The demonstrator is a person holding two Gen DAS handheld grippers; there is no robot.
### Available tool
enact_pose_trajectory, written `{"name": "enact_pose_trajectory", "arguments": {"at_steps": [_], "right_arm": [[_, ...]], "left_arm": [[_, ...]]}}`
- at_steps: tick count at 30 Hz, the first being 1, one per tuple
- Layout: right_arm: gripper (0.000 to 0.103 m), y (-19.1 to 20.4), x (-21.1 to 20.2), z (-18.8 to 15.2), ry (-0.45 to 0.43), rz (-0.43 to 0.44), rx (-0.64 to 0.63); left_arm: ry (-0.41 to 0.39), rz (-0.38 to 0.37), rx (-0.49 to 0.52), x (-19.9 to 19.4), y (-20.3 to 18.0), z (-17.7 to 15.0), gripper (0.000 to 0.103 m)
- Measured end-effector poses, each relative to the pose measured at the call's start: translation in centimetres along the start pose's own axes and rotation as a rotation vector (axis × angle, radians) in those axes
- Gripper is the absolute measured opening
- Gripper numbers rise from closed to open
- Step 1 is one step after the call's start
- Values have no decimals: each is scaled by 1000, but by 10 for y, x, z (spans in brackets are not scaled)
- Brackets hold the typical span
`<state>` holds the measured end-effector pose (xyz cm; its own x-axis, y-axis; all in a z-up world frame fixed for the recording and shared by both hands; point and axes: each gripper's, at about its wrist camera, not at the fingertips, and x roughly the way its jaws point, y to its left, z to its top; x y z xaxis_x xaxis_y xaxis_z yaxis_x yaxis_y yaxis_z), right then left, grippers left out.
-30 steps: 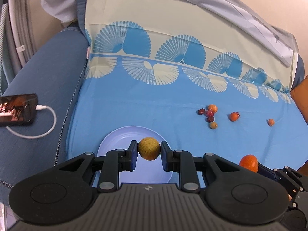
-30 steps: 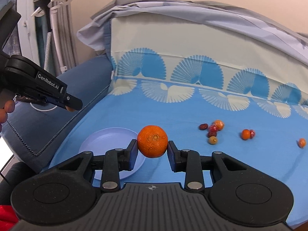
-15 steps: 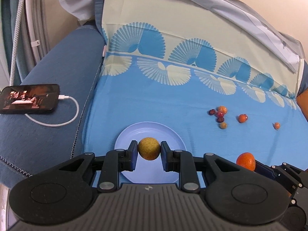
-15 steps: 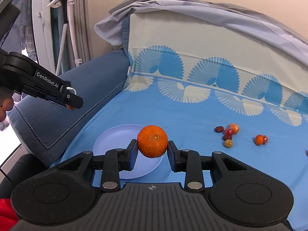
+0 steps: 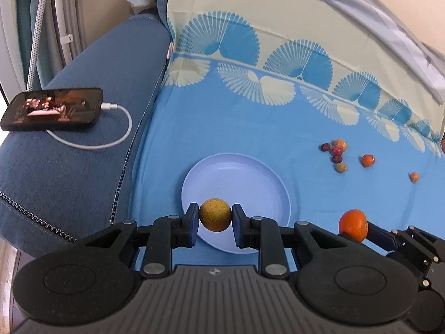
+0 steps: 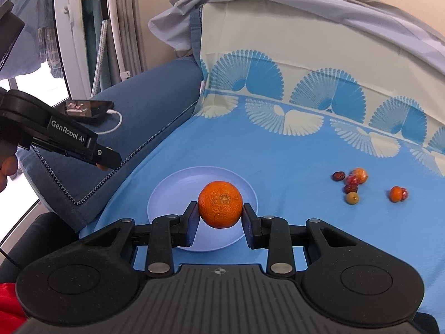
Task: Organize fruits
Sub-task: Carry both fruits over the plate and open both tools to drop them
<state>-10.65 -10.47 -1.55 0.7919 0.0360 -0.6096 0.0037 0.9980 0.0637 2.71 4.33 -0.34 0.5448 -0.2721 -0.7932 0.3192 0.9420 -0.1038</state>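
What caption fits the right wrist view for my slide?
Right gripper holds an orange above the lilac plate, small fruits scattered on the blue sheet.

We hold our left gripper (image 5: 215,224) low and level, both blue-padded fingers (image 5: 192,226) pressed in on a small round load between them. Our right gripper (image 6: 220,220) sits just to its right, fingers (image 6: 192,222) spread wider and likewise clamped on a larger round load. In the right wrist view our left gripper reaches in from the left edge, with our left hand (image 6: 7,171) curled behind its body
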Motion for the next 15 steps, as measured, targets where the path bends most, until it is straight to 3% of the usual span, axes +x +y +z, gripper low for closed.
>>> {"name": "enact_pose_trajectory", "arguments": {"at_steps": [15], "right_arm": [[35,-7,83,-7,156,22,5]], "left_arm": [[116,65,51,75,-18,4,27]]}}
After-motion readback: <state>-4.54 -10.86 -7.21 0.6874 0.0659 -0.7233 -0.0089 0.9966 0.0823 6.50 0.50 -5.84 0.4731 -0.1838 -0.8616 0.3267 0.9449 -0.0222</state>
